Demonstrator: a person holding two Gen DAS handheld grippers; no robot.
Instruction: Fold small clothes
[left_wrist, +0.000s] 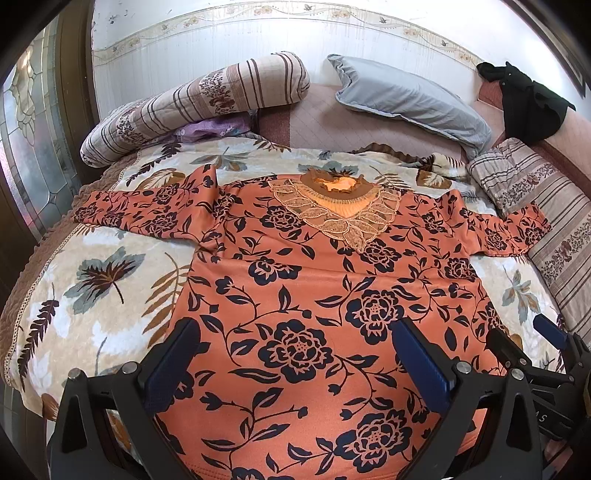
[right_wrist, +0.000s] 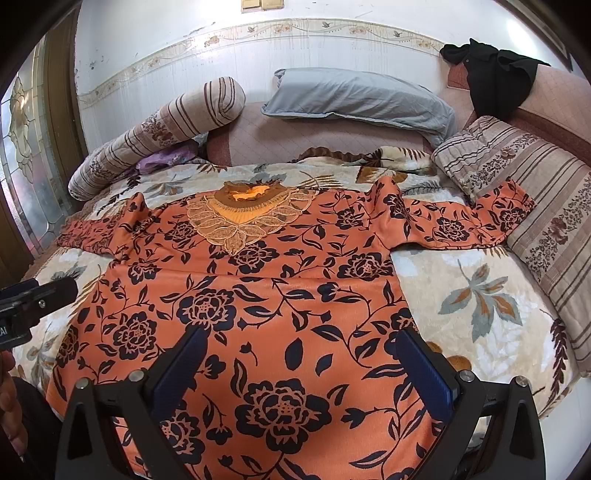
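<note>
An orange top with dark floral print lies flat, front up, on the bed, sleeves spread to both sides and a lace collar at the far end. It also fills the right wrist view. My left gripper is open and empty above the hem's left part. My right gripper is open and empty above the hem's right part; it also shows at the right edge of the left wrist view. The left gripper's tip shows at the left edge of the right wrist view.
The top lies on a leaf-print blanket. A striped bolster and grey pillow lie at the far end, striped cushions at the right, a black garment on the headboard corner, a glass door at the left.
</note>
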